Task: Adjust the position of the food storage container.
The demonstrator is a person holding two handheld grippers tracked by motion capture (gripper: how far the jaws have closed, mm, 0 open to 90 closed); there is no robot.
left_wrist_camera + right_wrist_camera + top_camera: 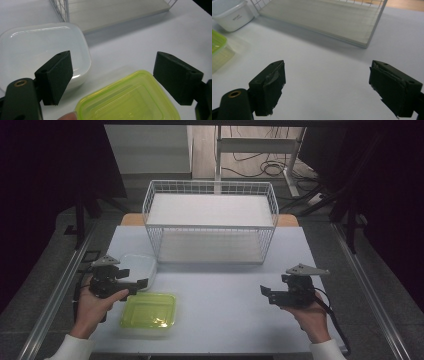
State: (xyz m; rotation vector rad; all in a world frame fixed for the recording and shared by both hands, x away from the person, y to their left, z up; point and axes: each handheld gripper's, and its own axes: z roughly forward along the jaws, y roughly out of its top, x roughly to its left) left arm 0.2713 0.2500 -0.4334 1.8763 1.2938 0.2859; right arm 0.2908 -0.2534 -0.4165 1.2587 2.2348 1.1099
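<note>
— Black jaws on the left gripper [131, 284], lower left of the high view: how do they stand?

— Wide apart, nothing between the pads. In the left gripper view the green lidded container [130, 100] lies just below the gap, its near edge cut off by the bottom of the frame (a fingertip pokes in there too).

— And the clear one?

— The clear white container [42, 50] sits upper left in that view, partly hidden behind one jaw, close beside the green one; whether they touch I cannot tell.

— The right gripper [267, 292]?

— Lower right of the high view, jaws equally spread and empty, over bare white table [225, 295]. Its own view cuts the green container to a sliver at the left edge.

— Beyond them?

— The white wire basket [210, 220], at upper centre of the high view.
</note>
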